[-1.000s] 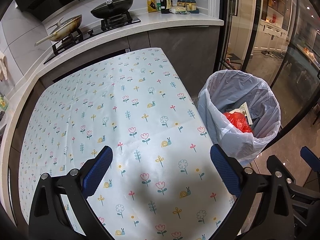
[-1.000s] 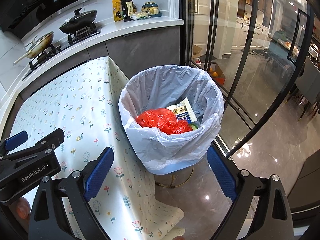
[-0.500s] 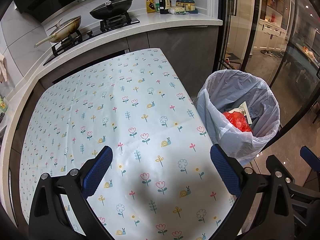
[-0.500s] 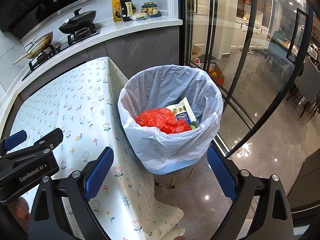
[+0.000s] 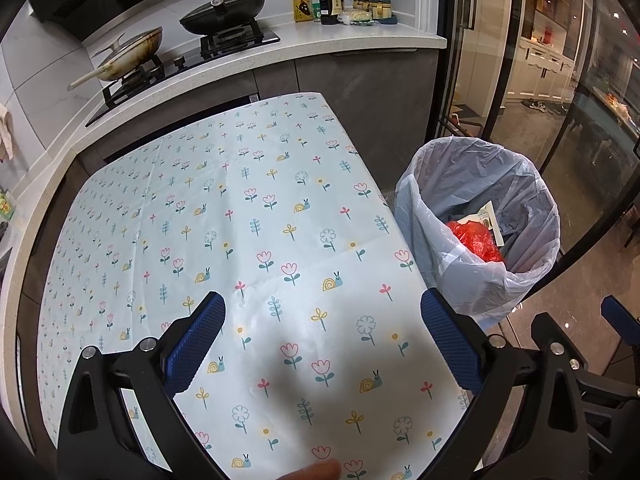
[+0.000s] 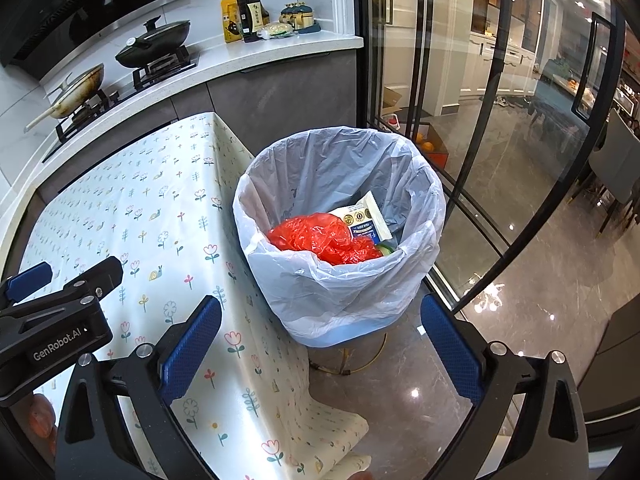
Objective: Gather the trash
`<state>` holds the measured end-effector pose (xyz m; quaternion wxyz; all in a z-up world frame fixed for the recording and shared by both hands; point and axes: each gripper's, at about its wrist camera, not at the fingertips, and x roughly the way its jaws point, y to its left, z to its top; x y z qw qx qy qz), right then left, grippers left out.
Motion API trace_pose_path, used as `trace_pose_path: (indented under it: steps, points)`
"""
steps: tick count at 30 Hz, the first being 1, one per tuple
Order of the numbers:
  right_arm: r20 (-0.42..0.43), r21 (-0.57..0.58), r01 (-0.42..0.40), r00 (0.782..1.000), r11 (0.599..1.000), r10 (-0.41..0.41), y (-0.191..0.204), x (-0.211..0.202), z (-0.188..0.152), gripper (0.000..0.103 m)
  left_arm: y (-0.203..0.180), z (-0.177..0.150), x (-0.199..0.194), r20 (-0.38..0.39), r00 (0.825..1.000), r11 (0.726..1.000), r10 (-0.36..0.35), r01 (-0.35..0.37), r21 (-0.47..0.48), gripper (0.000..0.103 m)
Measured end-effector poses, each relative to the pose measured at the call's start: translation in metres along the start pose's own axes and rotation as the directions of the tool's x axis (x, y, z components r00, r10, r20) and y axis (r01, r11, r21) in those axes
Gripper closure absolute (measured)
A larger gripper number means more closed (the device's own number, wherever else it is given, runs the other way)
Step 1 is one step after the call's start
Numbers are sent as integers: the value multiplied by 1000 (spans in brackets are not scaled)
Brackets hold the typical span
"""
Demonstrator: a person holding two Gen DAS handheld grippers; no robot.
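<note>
A trash bin lined with a pale plastic bag (image 6: 340, 280) stands on the floor at the table's right edge; it also shows in the left wrist view (image 5: 520, 280). Inside lie a crumpled red plastic bag (image 6: 320, 236) and a white and blue food packet (image 6: 366, 220). My left gripper (image 5: 322, 340) is open and empty above the flower-print tablecloth (image 5: 240, 220). My right gripper (image 6: 320, 344) is open and empty, held above the near side of the bin. The left gripper's body shows in the right wrist view (image 6: 56, 320).
A kitchen counter (image 5: 360, 40) at the back carries two pans on a hob (image 5: 224, 40) and several bottles and packets. Glass sliding doors (image 6: 500, 120) run along the right behind the bin. The floor is glossy grey tile (image 6: 540, 300).
Both views have barely shifted; the grippers stay open and empty, and the bin and its contents have not moved.
</note>
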<state>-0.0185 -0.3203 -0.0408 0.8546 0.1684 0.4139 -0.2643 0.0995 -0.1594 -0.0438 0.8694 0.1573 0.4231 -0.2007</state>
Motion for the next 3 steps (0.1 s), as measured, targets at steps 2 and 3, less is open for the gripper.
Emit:
trace_pose_path:
  steps: [2, 3]
  points:
    - [-1, 1, -1, 1000, 1000, 1, 0, 0, 0, 7, 0, 0, 0, -1, 1000, 1000, 1, -1, 1, 9]
    - [-1, 1, -1, 1000, 1000, 1, 0, 0, 0, 7, 0, 0, 1, -2, 1000, 1000, 1, -1, 0, 9]
